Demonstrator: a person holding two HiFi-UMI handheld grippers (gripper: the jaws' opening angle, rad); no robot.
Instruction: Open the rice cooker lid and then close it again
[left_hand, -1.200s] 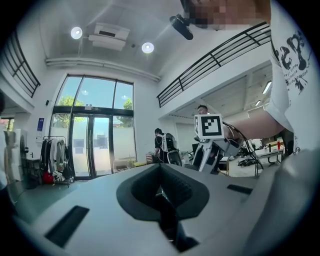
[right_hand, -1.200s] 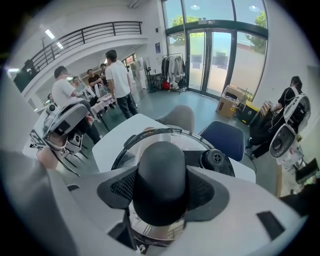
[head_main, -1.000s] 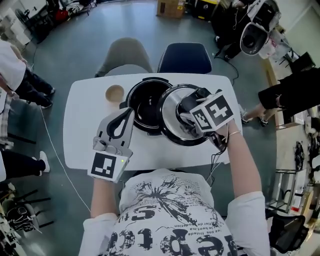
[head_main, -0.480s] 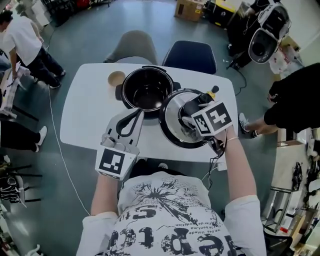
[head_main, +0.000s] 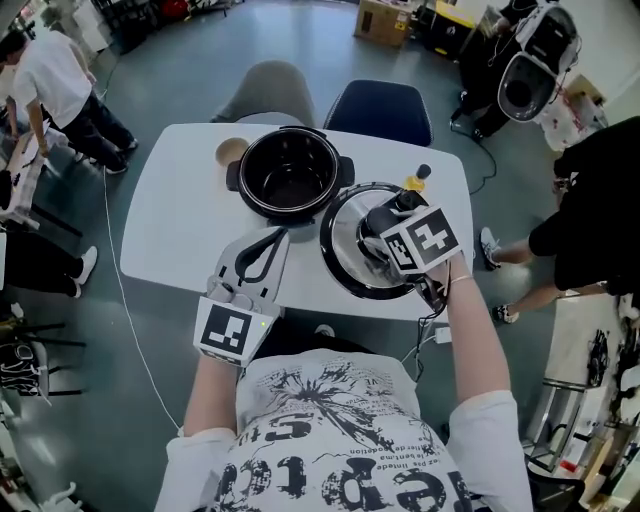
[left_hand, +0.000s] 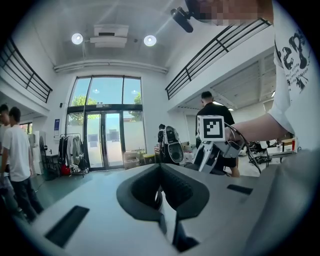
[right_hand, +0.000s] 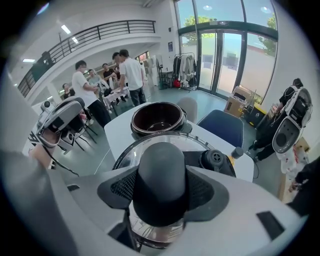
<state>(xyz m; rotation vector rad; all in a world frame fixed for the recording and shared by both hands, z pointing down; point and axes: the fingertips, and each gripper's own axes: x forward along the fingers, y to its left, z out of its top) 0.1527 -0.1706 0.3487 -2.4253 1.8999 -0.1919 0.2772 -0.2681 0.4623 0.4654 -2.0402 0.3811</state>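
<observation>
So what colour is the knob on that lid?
Black. The knob shows best in the right gripper view.

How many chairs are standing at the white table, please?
2: a grey chair beyond the open rice cooker, and a blue chair to its right. The person's body may hide another on the near side.

A high-ceilinged lab hall: mezzanine railing, tall glass doors.
</observation>
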